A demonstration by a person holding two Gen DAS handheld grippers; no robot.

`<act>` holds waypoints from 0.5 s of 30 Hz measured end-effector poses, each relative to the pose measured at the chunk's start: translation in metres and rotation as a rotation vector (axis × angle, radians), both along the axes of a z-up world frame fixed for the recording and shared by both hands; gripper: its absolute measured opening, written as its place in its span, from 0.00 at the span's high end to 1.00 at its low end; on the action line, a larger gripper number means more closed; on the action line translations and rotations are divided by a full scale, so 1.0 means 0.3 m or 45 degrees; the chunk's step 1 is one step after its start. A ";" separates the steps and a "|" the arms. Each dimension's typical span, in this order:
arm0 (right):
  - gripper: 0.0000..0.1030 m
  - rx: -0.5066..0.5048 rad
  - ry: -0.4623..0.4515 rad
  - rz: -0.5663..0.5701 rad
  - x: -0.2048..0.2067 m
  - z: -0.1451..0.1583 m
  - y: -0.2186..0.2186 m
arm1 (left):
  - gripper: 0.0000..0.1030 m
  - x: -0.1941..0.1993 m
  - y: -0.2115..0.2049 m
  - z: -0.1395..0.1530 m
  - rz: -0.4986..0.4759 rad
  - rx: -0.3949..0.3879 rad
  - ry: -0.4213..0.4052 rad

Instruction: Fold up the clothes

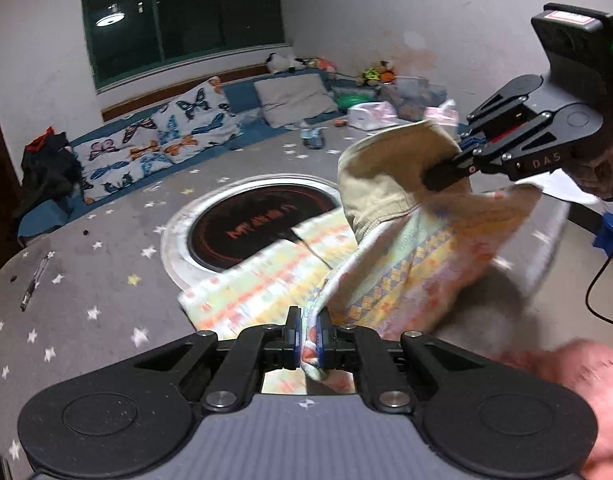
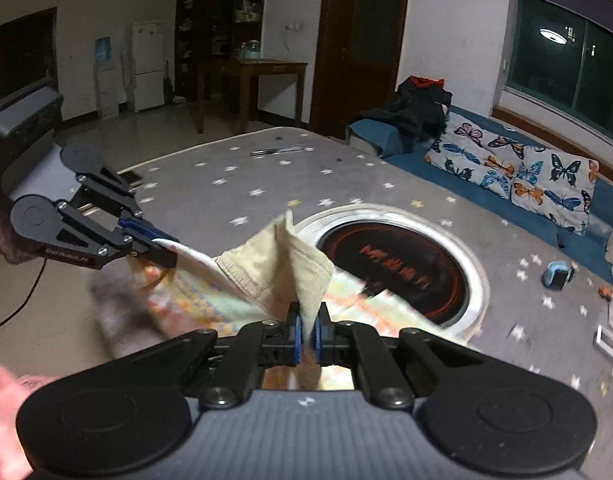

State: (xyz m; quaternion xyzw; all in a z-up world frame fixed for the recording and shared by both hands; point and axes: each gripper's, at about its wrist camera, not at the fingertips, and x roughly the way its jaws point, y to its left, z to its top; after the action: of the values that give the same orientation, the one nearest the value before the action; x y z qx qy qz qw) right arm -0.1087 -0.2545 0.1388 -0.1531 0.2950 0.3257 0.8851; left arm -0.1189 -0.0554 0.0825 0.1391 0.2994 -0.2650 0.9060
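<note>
A small patterned garment (image 1: pixel 418 264) in yellow, orange and pale green, with a beige ribbed waistband (image 1: pixel 382 176), hangs lifted over a grey star-print table (image 1: pixel 86 280). My left gripper (image 1: pixel 308 338) is shut on a patterned edge of it. My right gripper (image 1: pixel 436 178) is shut on the beige waistband, higher up at the right. In the right wrist view my right gripper (image 2: pixel 306 332) pinches the beige cloth (image 2: pixel 274 268), and my left gripper (image 2: pixel 162 250) holds the patterned edge at the left. One trailing part of the garment (image 1: pixel 258 284) lies on the table.
A round black cooktop with a metal ring (image 1: pixel 262 220) is set in the table's middle. A pen (image 1: pixel 34 280) lies at the table's left. Butterfly cushions (image 1: pixel 158 140), a grey pillow (image 1: pixel 294 98), dark clothes (image 1: pixel 46 164) and toys lie on a blue bench behind. A black cable (image 1: pixel 598 292) hangs at right.
</note>
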 end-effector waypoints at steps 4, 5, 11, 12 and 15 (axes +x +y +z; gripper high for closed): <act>0.96 -0.007 0.031 -0.052 0.194 -0.017 0.008 | 0.93 0.179 0.003 -0.021 0.065 -0.041 0.076; 0.96 -0.006 0.042 -0.063 0.242 -0.033 0.014 | 0.93 0.218 0.006 -0.028 0.081 -0.053 0.098; 0.96 0.002 0.114 -0.140 0.478 -0.179 0.053 | 0.94 0.413 0.015 -0.109 0.199 -0.071 0.198; 0.96 -0.001 0.124 -0.151 0.504 -0.212 0.060 | 0.94 0.432 0.017 -0.125 0.214 -0.067 0.211; 0.94 -0.003 0.185 -0.205 0.570 -0.307 0.064 | 0.94 0.467 0.040 -0.158 0.264 -0.089 0.268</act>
State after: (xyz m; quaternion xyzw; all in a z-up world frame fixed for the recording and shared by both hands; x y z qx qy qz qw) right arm 0.0622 -0.2352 0.0467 -0.1058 0.3701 0.2633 0.8846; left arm 0.0211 -0.0434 0.0349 0.0474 0.3960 -0.1934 0.8964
